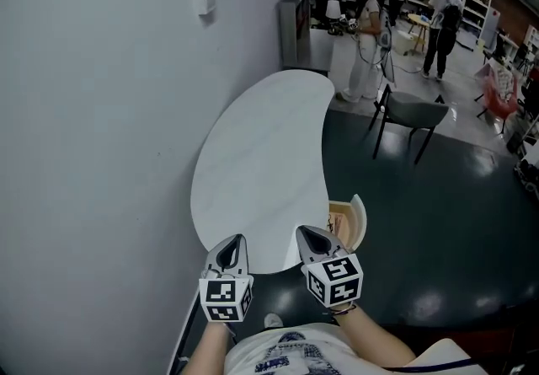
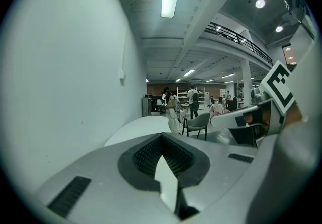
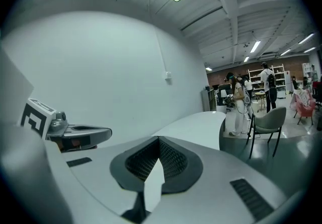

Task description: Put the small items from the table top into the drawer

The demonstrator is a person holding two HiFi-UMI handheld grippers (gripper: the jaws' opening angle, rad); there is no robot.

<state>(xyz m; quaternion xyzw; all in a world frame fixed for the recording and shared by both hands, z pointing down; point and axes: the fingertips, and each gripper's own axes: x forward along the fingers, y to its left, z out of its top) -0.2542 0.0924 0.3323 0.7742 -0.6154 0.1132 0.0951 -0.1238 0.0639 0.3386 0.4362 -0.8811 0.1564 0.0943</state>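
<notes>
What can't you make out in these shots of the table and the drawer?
Inside of the drawer: head view, mostly behind the right tool and under the table edge.
Near edge of the table: head view, covered by the left tool and right tool.
Background people: all views, too small.

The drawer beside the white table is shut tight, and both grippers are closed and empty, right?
No. The head view shows the drawer pulled open beside the white table. The left gripper and right gripper are closed and empty.
</notes>
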